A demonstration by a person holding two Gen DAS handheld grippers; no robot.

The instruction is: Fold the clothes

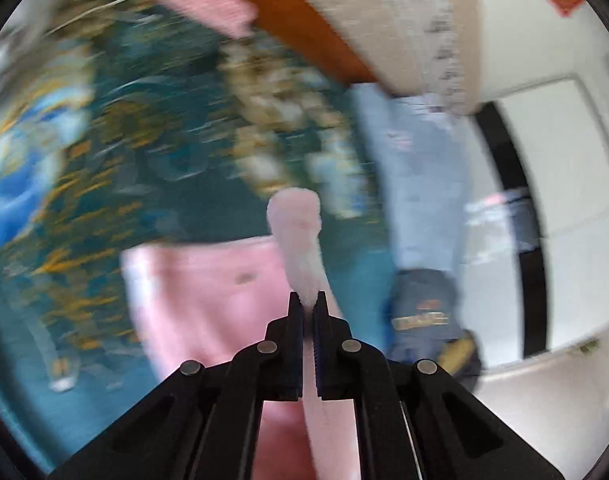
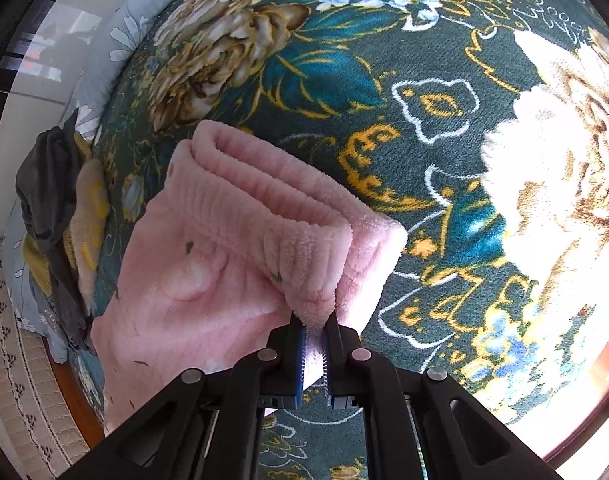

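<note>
The right tool (image 2: pixel 313 326) is clamped on the ribbed elastic waistband end of a pair of pale pink fleece trousers (image 2: pixel 192 280); its two black fingers (image 2: pixel 294 344) with blue ridged pads pinch a bunched corner of the fabric between them. From that corner the waistband runs up and to the left, doubled over on itself into a thick rolled edge, while the rest of the garment hangs down and left of the tool, with a small raised patch and a few dark specks on its nap. Beneath it lies a dark green floral blanket (image 2: pixel 384 64) with gold, blue and cream flowers, spread over a bed. At the left edge of that blanket sits a heap of dark grey and yellow clothes (image 2: pixel 52 200), touching a pale blue daisy-print sheet (image 2: pixel 124 36).

The left wrist view is heavily motion-blurred. The left tool (image 1: pixel 309 304) is closed on another part of the same pink garment (image 1: pixel 208 300): a narrow fuzzy fold rises straight up from between its tips, and a broader pink panel spreads out below and to the left over the green blanket. To the right hangs a pale blue cloth (image 1: pixel 420 184) with a dark bundle below it, beside a cardboard box (image 1: pixel 384 12) and a white wall (image 1: pixel 564 208).
</note>
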